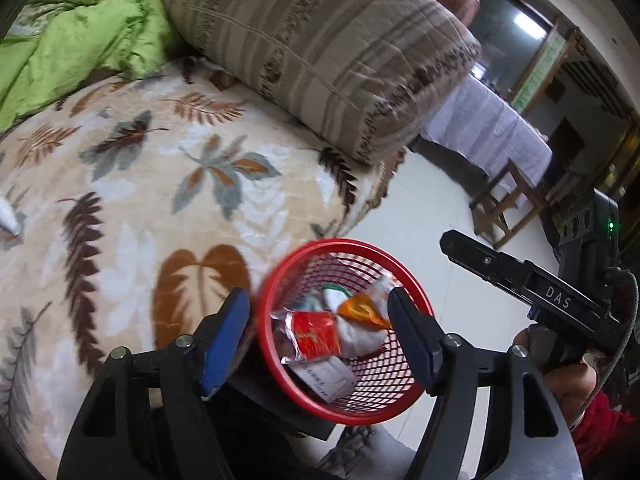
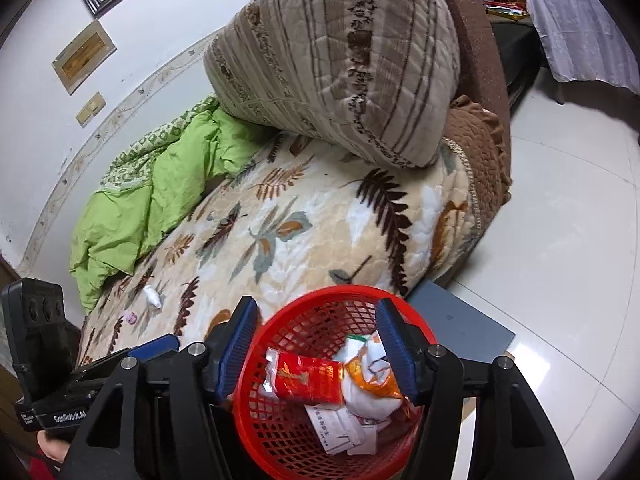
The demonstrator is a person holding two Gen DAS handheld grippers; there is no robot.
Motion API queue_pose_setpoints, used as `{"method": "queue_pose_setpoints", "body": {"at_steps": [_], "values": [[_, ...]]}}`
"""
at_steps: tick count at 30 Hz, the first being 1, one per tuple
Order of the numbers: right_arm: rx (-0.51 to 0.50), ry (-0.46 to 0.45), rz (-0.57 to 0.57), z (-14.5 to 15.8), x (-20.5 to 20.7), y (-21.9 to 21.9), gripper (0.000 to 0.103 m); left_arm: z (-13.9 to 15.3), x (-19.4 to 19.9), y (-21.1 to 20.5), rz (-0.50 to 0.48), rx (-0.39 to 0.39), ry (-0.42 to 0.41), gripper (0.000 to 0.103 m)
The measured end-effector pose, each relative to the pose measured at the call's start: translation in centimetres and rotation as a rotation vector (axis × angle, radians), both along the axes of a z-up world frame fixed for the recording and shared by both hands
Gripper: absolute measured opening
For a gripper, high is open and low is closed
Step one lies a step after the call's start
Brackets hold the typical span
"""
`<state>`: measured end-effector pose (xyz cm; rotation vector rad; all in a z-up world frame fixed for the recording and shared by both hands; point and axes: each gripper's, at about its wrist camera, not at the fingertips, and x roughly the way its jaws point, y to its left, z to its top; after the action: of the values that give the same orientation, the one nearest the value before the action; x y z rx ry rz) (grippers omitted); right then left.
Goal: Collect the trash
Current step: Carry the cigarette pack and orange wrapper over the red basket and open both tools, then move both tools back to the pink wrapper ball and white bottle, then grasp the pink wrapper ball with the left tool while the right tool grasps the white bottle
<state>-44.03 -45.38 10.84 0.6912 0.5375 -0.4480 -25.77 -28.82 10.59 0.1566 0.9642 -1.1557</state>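
Note:
A red mesh basket (image 1: 380, 384) (image 2: 288, 440) stands beside the bed and holds a red packet (image 1: 316, 334) (image 2: 308, 378), a white and orange wrapper (image 1: 362, 316) (image 2: 372, 380) and printed paper (image 1: 324, 378) (image 2: 344, 428). My left gripper (image 1: 318, 340) hangs open over the basket, blue pads apart, nothing between them. My right gripper (image 2: 318, 346) is also open above it and empty. Each gripper shows at the edge of the other's view, the right gripper (image 1: 460, 248) and the left gripper (image 2: 168, 342). A small white bottle (image 2: 152, 296) (image 1: 8, 216) and a tiny pink item (image 2: 130, 317) lie on the bed.
The leaf-patterned bedspread (image 2: 304, 240) carries a big striped pillow (image 2: 340, 60) and a crumpled green quilt (image 2: 160, 192). The basket rests on a flat grey surface (image 2: 460, 328) over white floor tiles (image 2: 560, 240). A wooden chair (image 1: 508, 208) and a cloth-covered table (image 1: 492, 124) stand further off.

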Motion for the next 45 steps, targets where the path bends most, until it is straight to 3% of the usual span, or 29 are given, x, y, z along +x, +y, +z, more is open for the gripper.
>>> {"method": "queue_pose_setpoints", "body": {"at_steps": [6,14,21,27,35,41,45], "values": [[-0.009,-0.034,0.11,1.0,3.7,2.2,0.065,0.5,3.0,4.9,0.138,0.016,-0.055,0.071],[-0.043,-0.017,0.367,1.6,12.6,8.4,0.065,1.2,8.7,14.2,0.399,0.048,-0.157,0.071],[-0.035,0.023,0.538,0.9,20.7,13.7,0.065,0.1,14.3,22.3,0.652,0.076,-0.164,0.071],[-0.087,0.076,0.651,0.3,27.7,18.0,0.065,-2.2,18.6,27.4,0.795,0.097,-0.144,0.071],[-0.166,0.158,0.757,-1.5,37.8,21.3,0.065,-5.0,23.0,32.3,0.9,0.069,-0.049,0.071],[-0.262,0.222,0.785,-4.3,45.7,22.9,0.065,-5.6,25.2,32.3,0.921,0.073,-0.047,0.071],[-0.25,0.285,0.792,-7.0,49.3,22.6,0.061,-5.3,26.6,31.6,0.912,0.055,-0.08,0.071]]}}
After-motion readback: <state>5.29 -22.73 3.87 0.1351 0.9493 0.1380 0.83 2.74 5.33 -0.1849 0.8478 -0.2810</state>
